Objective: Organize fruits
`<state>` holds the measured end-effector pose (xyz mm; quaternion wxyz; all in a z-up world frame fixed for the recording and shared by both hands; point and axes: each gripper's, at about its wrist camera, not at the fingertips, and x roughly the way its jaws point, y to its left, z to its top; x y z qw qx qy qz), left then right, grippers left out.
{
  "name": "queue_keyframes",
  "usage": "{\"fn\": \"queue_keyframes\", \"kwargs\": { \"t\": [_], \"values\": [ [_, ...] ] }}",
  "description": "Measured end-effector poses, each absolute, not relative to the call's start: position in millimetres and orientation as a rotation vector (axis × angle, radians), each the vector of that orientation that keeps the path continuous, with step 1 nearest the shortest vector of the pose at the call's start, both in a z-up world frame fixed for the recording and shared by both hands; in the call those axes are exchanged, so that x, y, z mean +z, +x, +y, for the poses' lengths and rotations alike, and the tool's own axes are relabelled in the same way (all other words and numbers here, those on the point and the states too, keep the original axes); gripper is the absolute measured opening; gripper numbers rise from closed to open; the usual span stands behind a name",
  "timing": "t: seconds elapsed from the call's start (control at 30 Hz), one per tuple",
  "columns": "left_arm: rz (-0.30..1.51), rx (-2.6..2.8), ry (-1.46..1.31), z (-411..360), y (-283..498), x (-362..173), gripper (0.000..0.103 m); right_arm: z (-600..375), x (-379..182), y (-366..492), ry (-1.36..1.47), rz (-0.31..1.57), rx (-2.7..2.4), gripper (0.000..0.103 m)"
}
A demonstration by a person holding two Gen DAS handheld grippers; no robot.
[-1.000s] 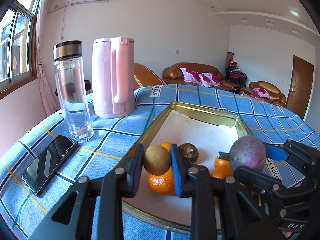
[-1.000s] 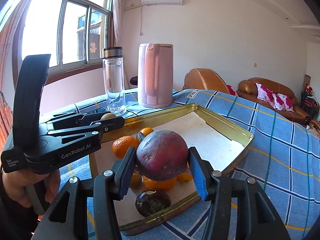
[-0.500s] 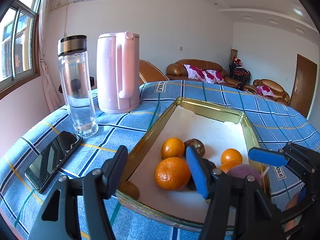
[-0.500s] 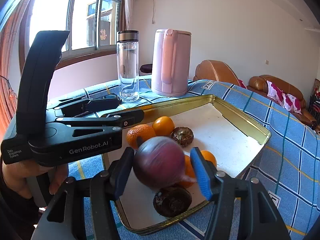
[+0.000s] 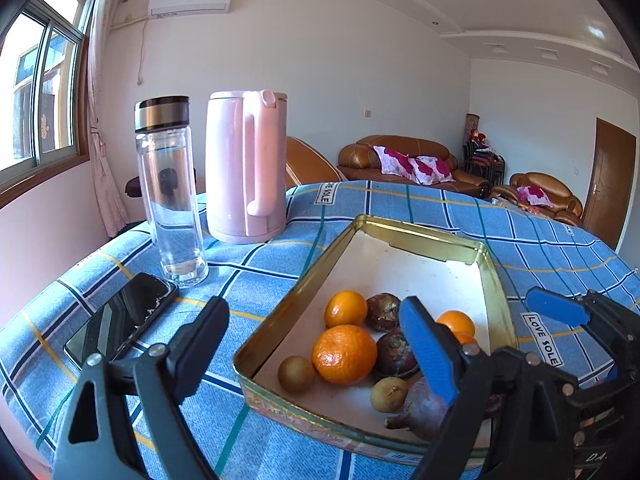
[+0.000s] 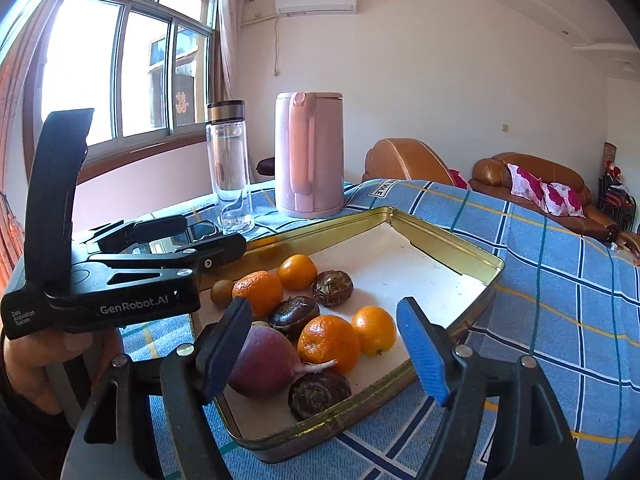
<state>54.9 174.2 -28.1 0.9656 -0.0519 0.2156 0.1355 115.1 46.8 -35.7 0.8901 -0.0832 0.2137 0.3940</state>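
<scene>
A gold tin tray [image 5: 416,232] [image 6: 440,248] on the blue checked cloth holds several oranges [image 5: 344,354] [image 6: 330,344], dark brown fruits [image 6: 294,316], two small tan fruits [image 5: 297,374] and a purple round fruit with a root [image 6: 264,362] [image 5: 424,410]. My left gripper [image 5: 316,338] is open and empty above the tray's near left corner. My right gripper [image 6: 324,340] is open and empty above the tray's near edge, with the purple fruit lying in the tray below it.
A glass bottle [image 5: 170,196] and a pink kettle [image 5: 246,168] stand at the back left of the tray. A black phone [image 5: 122,320] lies on the cloth left of the tray. Sofas stand beyond the table.
My left gripper opened and the small tan fruit dropped into the tray's near left corner. My right gripper opened and the purple fruit now lies in the tray. Both grippers pulled back.
</scene>
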Motion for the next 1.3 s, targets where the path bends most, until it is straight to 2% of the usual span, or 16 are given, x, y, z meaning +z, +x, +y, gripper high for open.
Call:
{"fn": "queue_keyframes", "kwargs": {
  "t": [0.37, 0.63, 1.3],
  "values": [
    [0.39, 0.248, -0.07, 154.5, 43.4, -17.0, 0.1, 18.3, -21.4, 110.9, -0.106, 0.393, 0.716, 0.081],
    [0.388, 0.239, -0.051, 145.0, 41.0, -15.3, 0.1, 4.7, -12.7, 104.4, -0.087, 0.36, 0.685, 0.085],
    [0.383, 0.226, -0.035, 132.6, 35.0, -11.3, 0.101, -11.9, -6.0, 95.7, -0.067, 0.328, 0.66, 0.087]
  ]
}}
